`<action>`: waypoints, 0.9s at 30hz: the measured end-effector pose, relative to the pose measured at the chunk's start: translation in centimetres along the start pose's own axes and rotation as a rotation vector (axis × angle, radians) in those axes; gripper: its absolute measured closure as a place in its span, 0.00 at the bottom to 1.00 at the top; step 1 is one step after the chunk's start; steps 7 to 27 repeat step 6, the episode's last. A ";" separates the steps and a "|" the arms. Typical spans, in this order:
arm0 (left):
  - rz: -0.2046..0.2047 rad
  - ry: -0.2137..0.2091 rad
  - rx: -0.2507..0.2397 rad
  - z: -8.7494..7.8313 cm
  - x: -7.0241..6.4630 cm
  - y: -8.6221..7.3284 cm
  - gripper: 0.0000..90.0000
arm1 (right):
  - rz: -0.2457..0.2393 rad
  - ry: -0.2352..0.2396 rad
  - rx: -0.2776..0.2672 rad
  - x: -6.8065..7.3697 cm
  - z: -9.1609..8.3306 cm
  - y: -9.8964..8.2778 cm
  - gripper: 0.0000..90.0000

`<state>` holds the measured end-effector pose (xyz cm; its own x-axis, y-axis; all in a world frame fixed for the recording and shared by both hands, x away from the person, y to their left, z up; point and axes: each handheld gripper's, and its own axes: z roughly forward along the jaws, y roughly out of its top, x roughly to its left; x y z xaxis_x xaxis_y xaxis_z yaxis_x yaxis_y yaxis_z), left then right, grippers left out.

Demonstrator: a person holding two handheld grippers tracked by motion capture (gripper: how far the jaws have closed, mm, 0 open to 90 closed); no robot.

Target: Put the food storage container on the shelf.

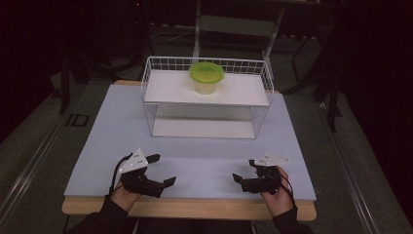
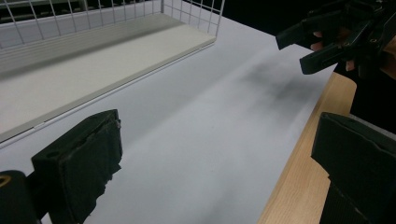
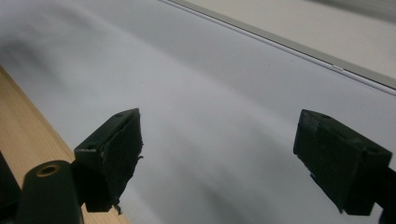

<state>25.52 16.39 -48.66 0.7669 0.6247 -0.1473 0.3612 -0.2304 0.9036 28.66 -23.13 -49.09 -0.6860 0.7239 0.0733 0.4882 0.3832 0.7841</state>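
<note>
So a white wire rack (image 1: 207, 97) is set toward the far side of a pale grey table mat (image 1: 195, 161), with a wooden edge (image 1: 190, 208) of the table seen along the near side. A small container with a lime green lid (image 1: 206, 77) is parked on the rack's upper shelf, roughly in the middle, a bit toward the back. The lower shelf (image 2: 93, 70) is seen from the left gripper view, off to the upper left.

The left gripper (image 1: 160, 170) is held low over the near left part of the mat, jaws spread wide with nothing caught between them. In its own view the two black jaws are seen well apart over bare mat and the wooden edge.

The right gripper (image 1: 245, 169) is held over the near right part of the mat, also parted and pinching nothing; it's also caught in the left gripper view, top right (image 2: 301, 49), with fingers (image 2: 319, 41) wrapped around it. Both grippers are well apart from the rack and from each other.
</note>
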 end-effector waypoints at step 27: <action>-0.011 -0.003 -0.002 -0.1 0.1 -0.1 0.03 | -0.010 0.006 0.007 0.0 0.1 0.0 0.17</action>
